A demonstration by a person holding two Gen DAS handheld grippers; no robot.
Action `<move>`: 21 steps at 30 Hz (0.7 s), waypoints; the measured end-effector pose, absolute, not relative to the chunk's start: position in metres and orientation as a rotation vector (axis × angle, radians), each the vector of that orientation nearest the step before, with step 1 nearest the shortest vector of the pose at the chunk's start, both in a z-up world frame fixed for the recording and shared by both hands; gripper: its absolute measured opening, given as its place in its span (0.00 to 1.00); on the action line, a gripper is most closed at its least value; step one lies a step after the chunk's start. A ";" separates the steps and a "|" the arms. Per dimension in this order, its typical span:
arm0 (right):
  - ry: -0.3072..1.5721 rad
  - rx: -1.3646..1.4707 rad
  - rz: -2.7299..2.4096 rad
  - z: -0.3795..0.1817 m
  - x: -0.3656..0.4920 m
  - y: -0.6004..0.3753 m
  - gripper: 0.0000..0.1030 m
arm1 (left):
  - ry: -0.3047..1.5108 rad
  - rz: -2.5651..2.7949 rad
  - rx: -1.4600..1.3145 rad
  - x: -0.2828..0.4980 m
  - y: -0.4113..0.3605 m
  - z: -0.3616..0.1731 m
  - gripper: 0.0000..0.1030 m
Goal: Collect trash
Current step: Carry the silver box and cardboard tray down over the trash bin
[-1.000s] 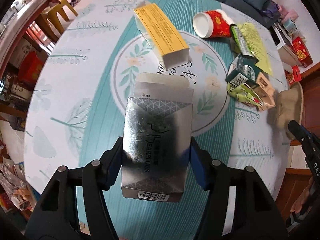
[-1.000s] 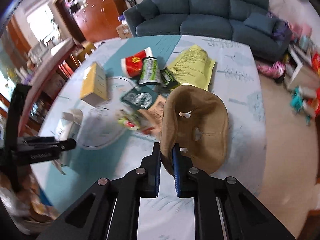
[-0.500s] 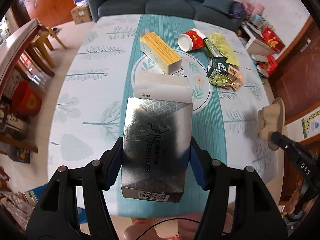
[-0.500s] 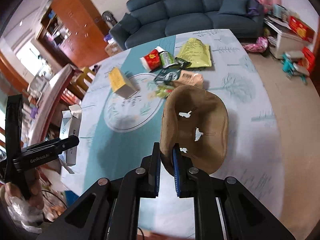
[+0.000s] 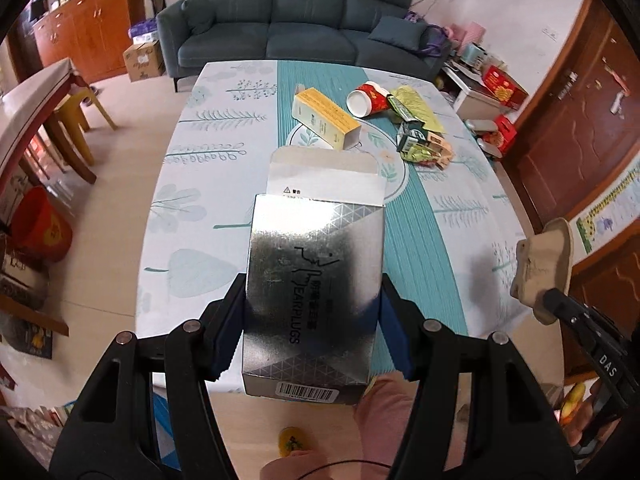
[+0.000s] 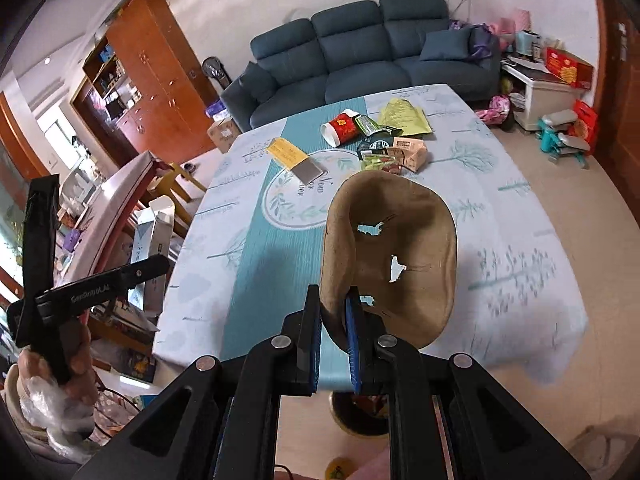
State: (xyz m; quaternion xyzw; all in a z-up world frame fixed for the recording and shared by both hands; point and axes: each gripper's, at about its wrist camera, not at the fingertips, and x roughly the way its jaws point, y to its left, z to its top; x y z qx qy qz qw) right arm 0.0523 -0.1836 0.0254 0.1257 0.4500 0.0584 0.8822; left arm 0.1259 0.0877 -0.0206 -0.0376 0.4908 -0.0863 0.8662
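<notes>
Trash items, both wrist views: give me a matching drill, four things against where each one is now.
Things:
1. silver box
2. brown pulp tray
3. yellow box
4. red paper cup

Places:
A. lying on its side on the table, beside the wrappers
B. clamped in the left gripper
C. lying on the table at the round print
D. pinched by its rim in the right gripper

Pairs: 1-B, 2-D, 3-C, 4-A
</notes>
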 end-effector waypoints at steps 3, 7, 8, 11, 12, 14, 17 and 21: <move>0.946 0.278 0.088 0.024 0.023 -0.174 0.11 | 1.026 -0.199 -0.050 0.111 0.094 -0.022 0.56; 0.954 0.268 0.060 0.024 -0.004 -0.166 0.11 | 1.034 -0.216 -0.044 0.096 0.099 -0.027 0.56; 0.955 0.261 0.057 0.025 -0.011 -0.163 0.11 | 1.035 -0.220 -0.048 0.093 0.099 -0.028 0.56; 0.967 0.249 0.050 0.026 -0.022 -0.158 0.11 | 1.039 -0.238 -0.047 0.077 0.098 -0.030 0.56; 0.973 0.247 0.051 0.026 -0.027 -0.155 0.11 | 1.042 -0.242 -0.042 0.073 0.097 -0.032 0.56; 0.988 0.239 0.062 0.025 -0.034 -0.148 0.11 | 1.053 -0.249 -0.037 0.064 0.096 -0.036 0.56; 1.013 0.219 0.093 0.021 -0.042 -0.136 0.11 | 1.087 -0.255 -0.035 0.049 0.095 -0.047 0.56; 1.071 0.219 0.146 0.005 -0.053 -0.122 0.11 | 1.126 -0.263 -0.028 0.033 0.094 -0.063 0.56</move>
